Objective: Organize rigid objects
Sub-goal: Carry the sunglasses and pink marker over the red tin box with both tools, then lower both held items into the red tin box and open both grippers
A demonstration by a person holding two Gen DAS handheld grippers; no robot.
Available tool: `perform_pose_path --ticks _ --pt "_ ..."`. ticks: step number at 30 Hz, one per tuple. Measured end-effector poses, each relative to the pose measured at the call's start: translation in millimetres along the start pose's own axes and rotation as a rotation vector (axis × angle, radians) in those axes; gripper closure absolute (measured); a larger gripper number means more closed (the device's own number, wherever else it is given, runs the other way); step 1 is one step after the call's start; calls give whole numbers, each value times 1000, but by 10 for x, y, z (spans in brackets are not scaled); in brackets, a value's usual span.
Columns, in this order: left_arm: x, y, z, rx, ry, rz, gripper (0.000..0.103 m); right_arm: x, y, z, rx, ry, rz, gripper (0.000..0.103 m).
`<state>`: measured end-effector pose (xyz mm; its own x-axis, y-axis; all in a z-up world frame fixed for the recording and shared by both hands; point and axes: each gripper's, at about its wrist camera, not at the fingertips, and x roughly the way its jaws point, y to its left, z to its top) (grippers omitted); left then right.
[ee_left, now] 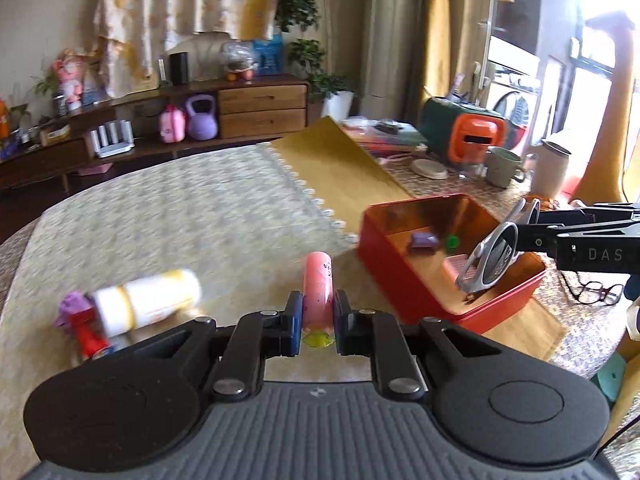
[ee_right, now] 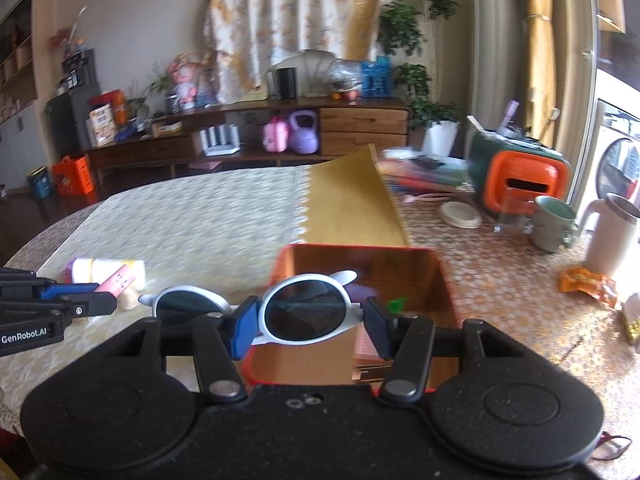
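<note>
While over the red box (ee_right: 442,276), sunglasses (ee_right: 304,312) between right tool (ee_right: 310,330) fingers.

Ahead of the left tongs (ee_left: 317,316), which hold a pink tube (ee_left: 318,284), the cream cloth (ee_left: 192,208) lies open and bare well toward the far edge. Just to their left a white bottle (ee_left: 150,302) and small toys (ee_left: 80,320) block a low sweep. To their right stands the red box (ee_left: 404,280); its near wall rises in the way. The right tongs (ee_right: 306,320) hang over the box with the sunglasses (ee_right: 302,312), crowding it from above. Inside, a purple piece (ee_left: 422,242), a green piece (ee_left: 452,242) and what looks like a pink card (ee_left: 456,266) take part of the floor.
</note>
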<state>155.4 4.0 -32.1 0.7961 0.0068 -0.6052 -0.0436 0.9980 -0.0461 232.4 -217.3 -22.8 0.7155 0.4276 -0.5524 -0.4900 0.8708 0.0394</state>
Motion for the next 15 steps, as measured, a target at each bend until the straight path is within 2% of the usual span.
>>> perform_pose_path --ticks 9,15 --pt "387 -539 286 50 29 -67 88 81 -509 -51 17 7 -57 47" --pt "730 -816 421 80 57 -93 88 181 -675 -160 -1 35 -68 47"
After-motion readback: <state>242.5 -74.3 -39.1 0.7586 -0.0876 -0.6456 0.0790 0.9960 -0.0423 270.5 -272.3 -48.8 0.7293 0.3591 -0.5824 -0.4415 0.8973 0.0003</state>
